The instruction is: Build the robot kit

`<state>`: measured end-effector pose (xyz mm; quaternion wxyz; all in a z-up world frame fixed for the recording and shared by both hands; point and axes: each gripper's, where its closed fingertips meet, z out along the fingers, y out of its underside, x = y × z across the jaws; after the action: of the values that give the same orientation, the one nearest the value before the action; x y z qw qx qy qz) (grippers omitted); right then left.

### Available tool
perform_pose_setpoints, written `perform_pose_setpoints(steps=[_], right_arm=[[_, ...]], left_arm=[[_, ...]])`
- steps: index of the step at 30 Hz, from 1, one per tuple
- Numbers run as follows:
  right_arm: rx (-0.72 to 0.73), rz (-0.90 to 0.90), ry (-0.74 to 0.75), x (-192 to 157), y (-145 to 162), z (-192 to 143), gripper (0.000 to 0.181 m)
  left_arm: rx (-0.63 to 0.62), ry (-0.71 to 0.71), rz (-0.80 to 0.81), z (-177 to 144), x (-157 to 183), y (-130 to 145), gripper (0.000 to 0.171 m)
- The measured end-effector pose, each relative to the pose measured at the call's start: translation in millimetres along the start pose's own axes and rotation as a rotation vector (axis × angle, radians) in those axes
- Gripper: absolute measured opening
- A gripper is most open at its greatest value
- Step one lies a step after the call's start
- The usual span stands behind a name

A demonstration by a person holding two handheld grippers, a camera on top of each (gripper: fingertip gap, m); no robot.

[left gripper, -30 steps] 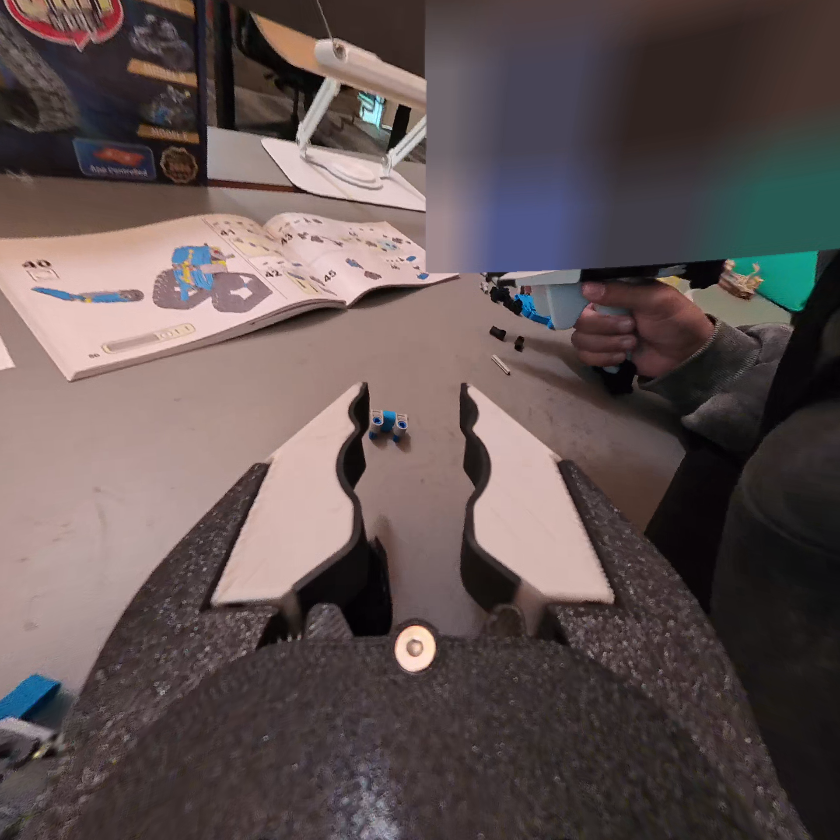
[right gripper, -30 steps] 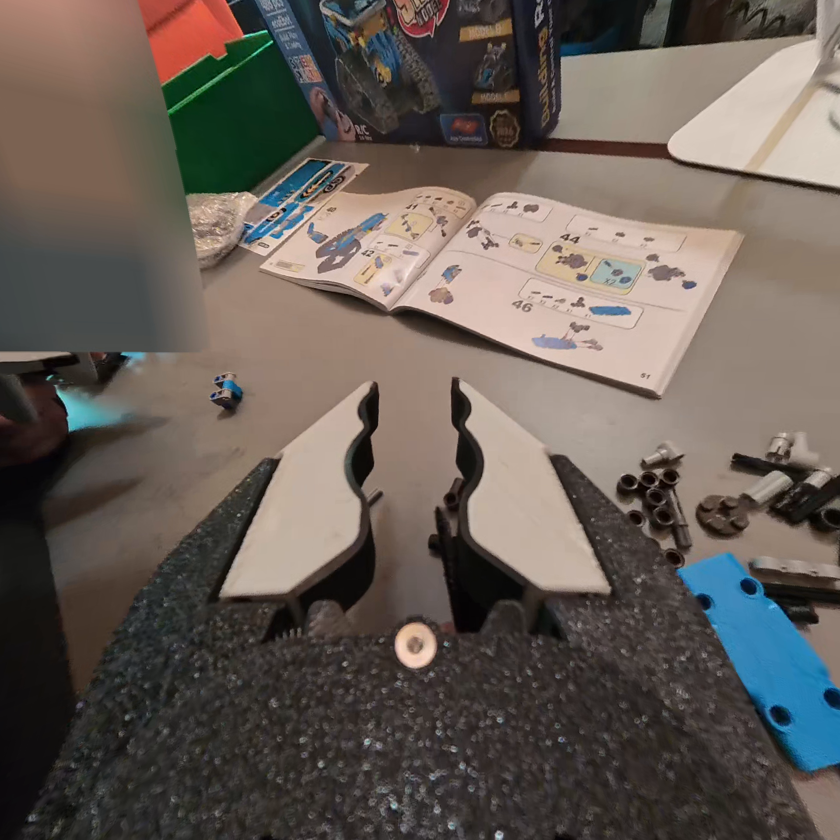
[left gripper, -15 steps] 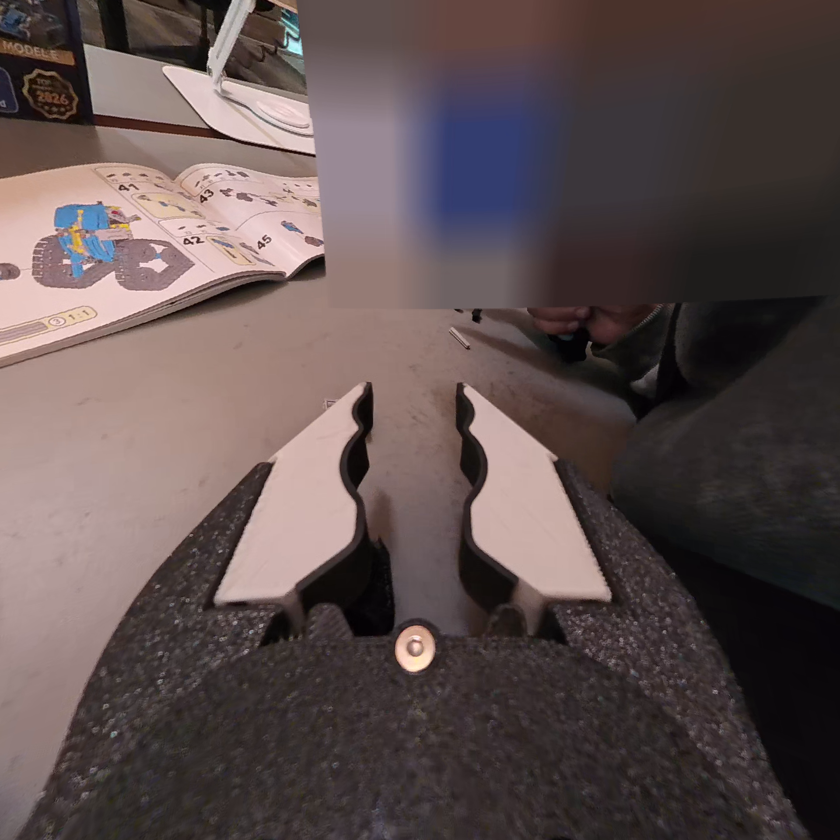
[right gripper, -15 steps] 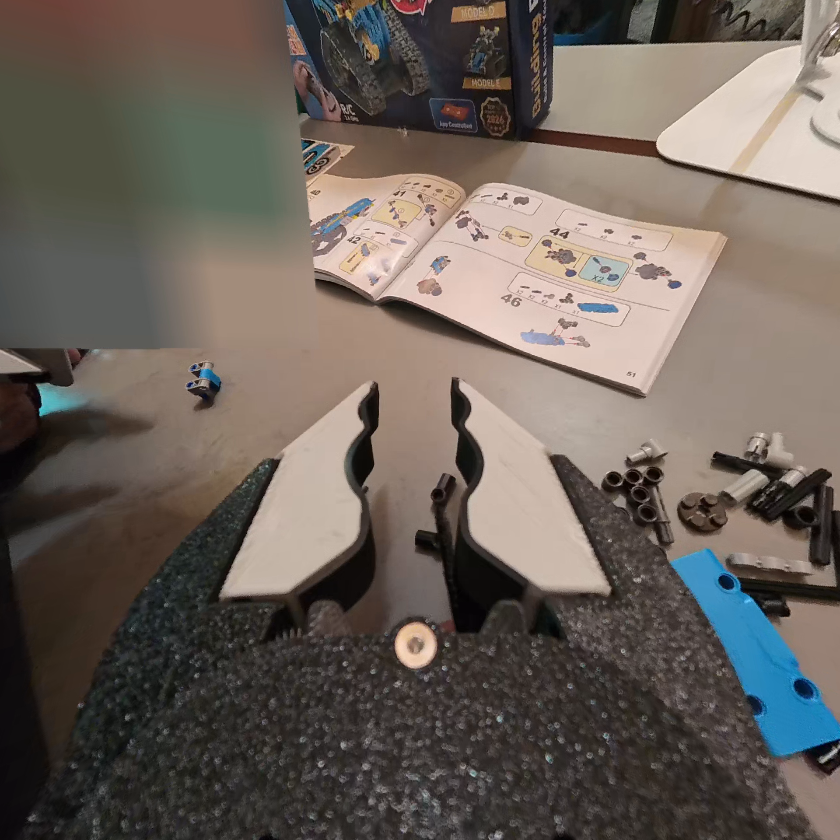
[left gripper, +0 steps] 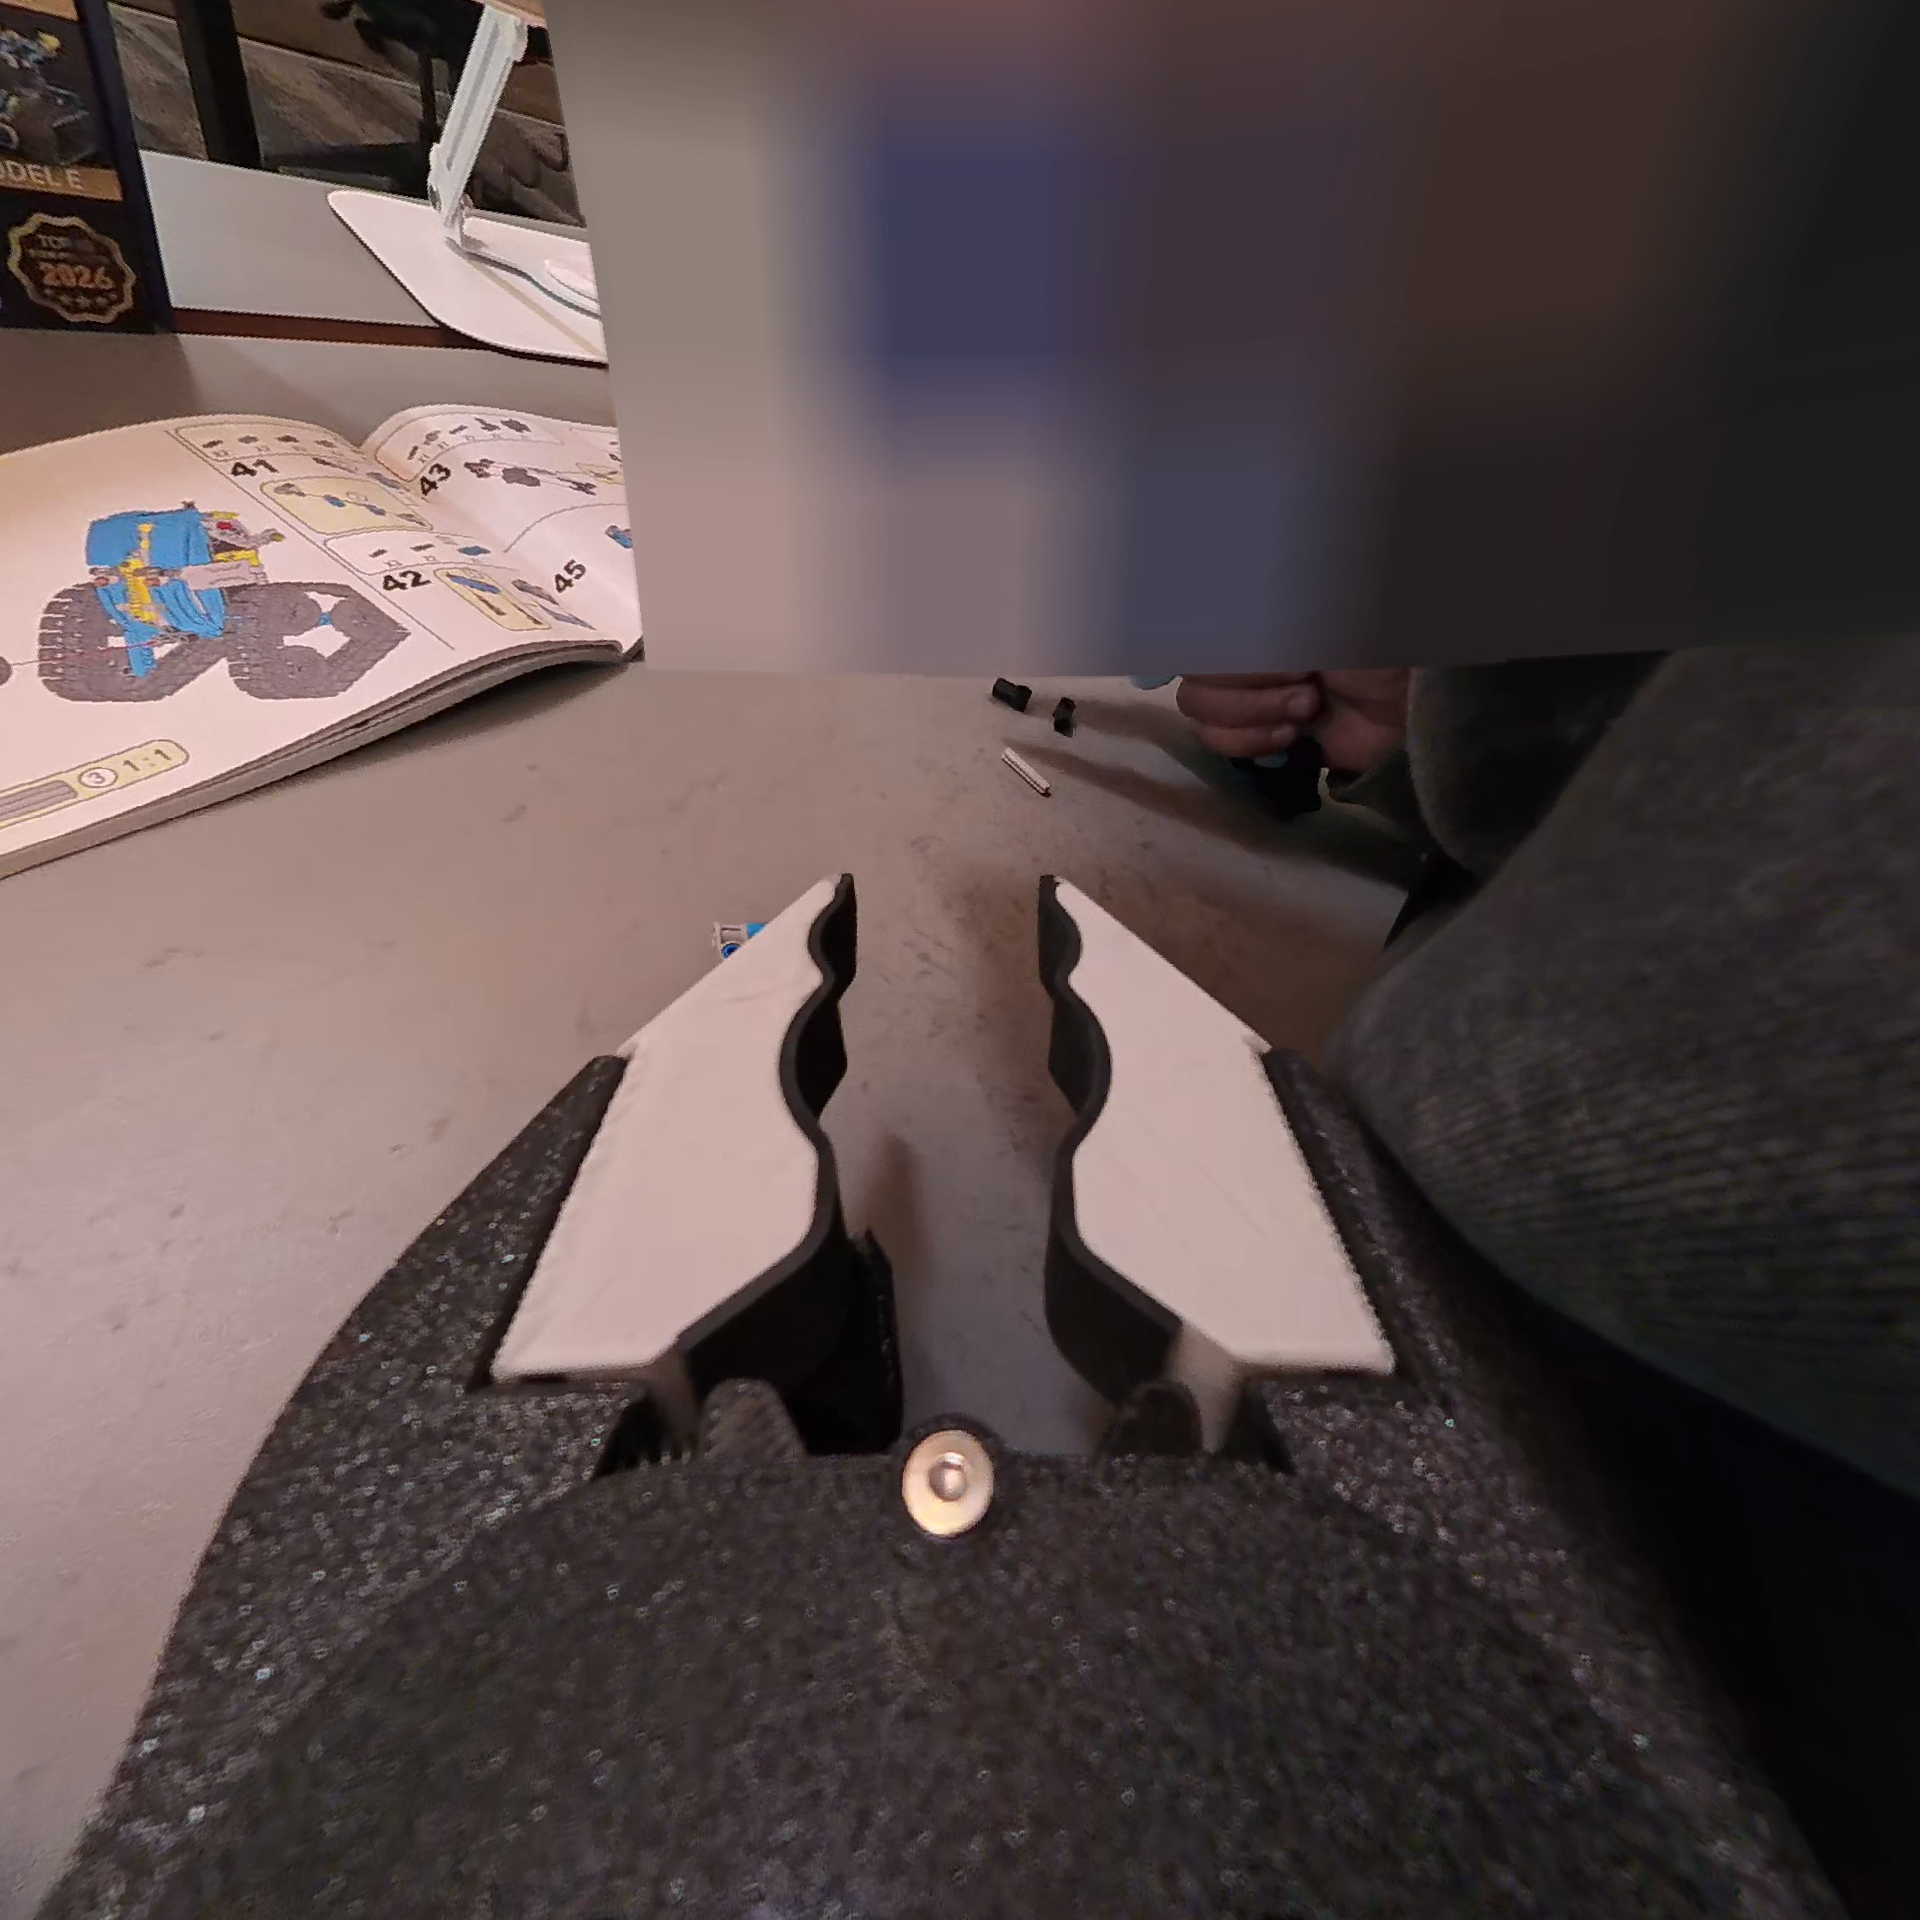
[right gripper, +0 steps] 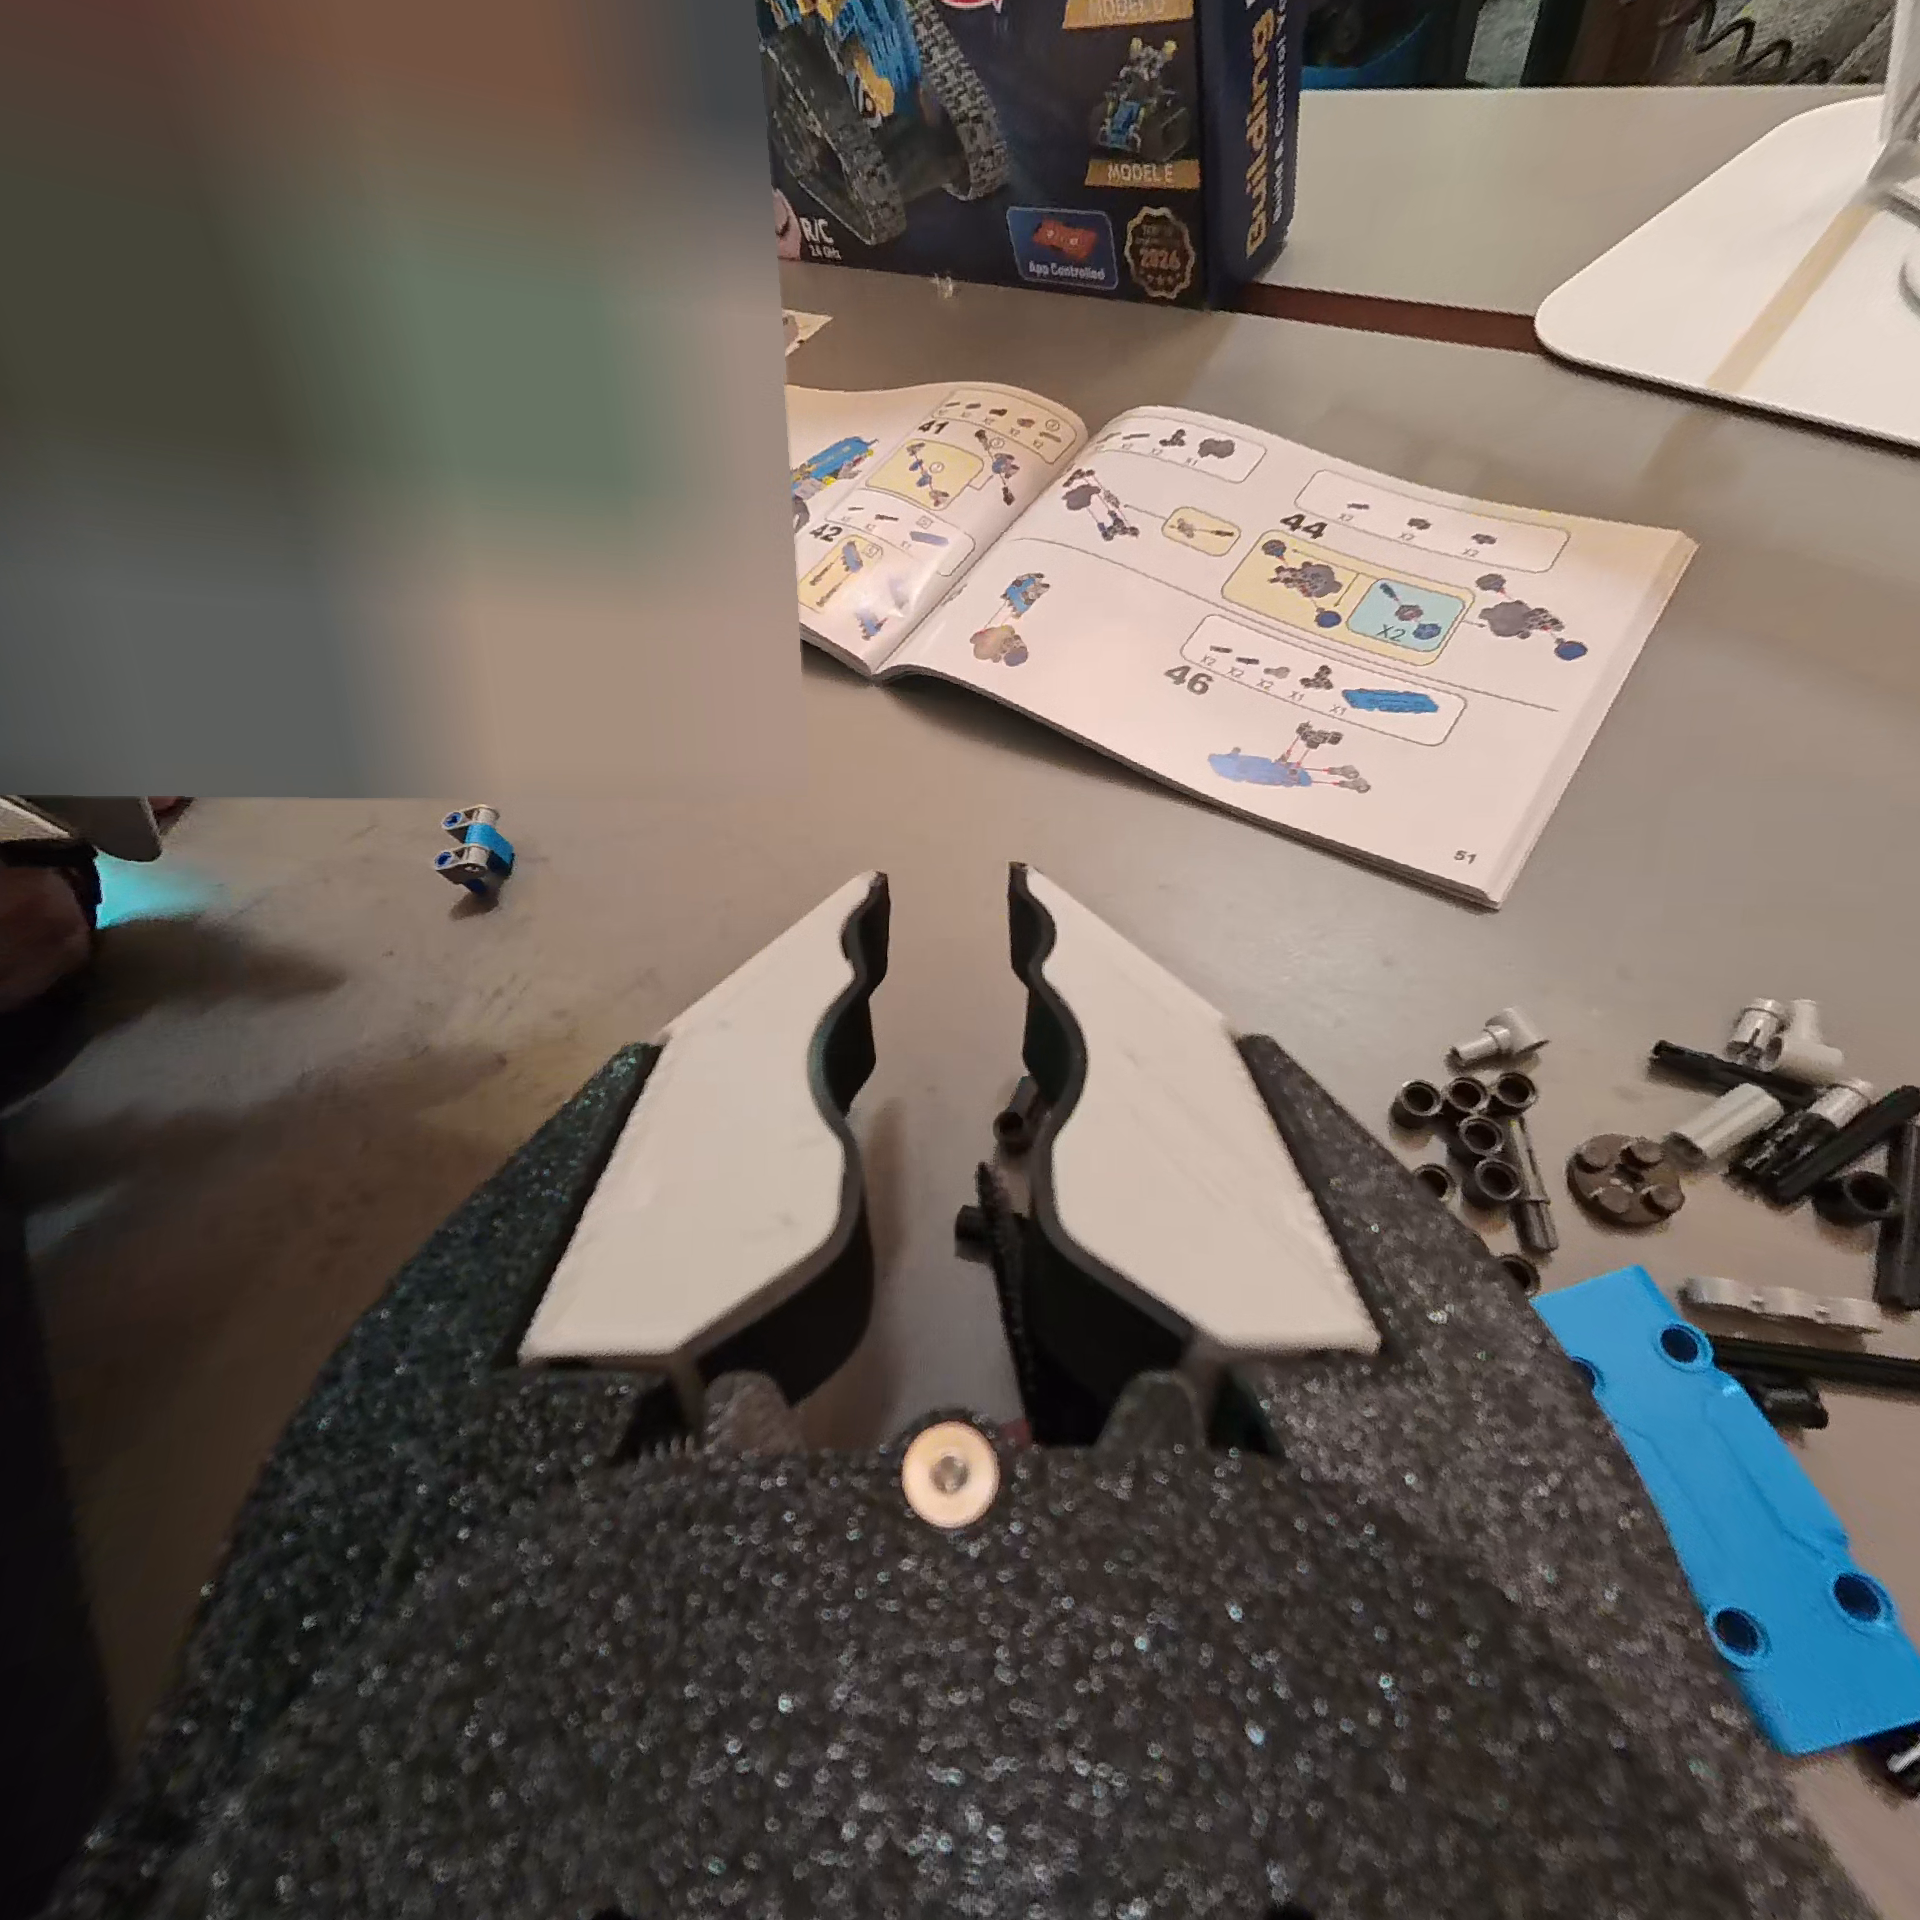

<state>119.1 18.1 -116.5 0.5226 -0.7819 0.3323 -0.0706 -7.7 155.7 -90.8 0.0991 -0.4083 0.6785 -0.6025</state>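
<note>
Each gripper (left gripper: pixel 945 883) (right gripper: pixel 948 871) has two pale grey wedge-shaped fingers (left gripper: pixel 717 1122) with wavy black inner pads, a speckled black body and one silver screw (left gripper: pixel 947 1480). The person wears a grey sleeve (left gripper: pixel 1662 1039).

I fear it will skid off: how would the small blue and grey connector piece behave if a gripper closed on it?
The blue and grey connector piece looks light, hard plastic, so probably stiff but apt to slide on the smooth table. Its rounded ends may let it twist or pop out.
</note>
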Motion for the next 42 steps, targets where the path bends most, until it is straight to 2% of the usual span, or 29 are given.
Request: perform_pose_setpoints(steps=[31,34,42], right_arm=[[-0.023,0.017,-0.021,-2,6,3,0.02],[-0.016,0.005,-0.03,-5,2,1,0.02],[0.092,0.017,0.038,14,-26,-17,0.02]], left_arm=[[0.009,0.024,-0.018,0,1,-1,0.034],[0.013,-0.005,0.07,0,4,-2,0.034],[-0.002,-0.089,0.302,1,12,1,0.031]])
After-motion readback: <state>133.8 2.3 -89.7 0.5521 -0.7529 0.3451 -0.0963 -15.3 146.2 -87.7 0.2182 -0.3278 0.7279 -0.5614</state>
